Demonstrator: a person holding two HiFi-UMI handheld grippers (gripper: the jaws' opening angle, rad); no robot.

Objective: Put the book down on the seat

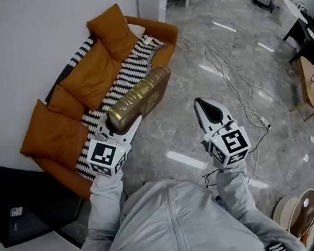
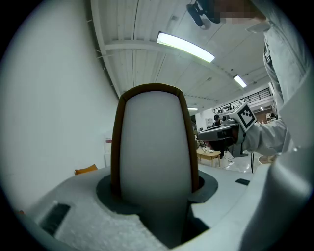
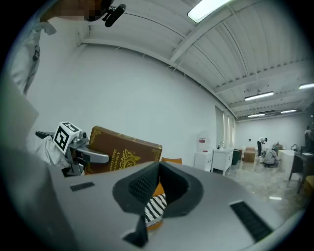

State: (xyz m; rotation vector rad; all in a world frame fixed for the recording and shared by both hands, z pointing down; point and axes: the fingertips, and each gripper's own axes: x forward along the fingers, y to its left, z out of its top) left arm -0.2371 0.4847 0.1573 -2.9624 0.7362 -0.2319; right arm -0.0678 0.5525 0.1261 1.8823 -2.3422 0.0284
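The left gripper (image 1: 126, 125) clamps 1 end of the brown book (image 1: 143, 94), holding it in the air by the orange sofa's (image 1: 75, 84) front edge. The right gripper (image 1: 207, 104) is closed, empty.

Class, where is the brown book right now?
The book is left of centre in the head view, clamped in the left hand-held gripper, near the sofa's striped seat.

Open lab/office: loose cables (image 1: 226, 72), desks (image 1: 290, 9), sofa (image 1: 85, 94).
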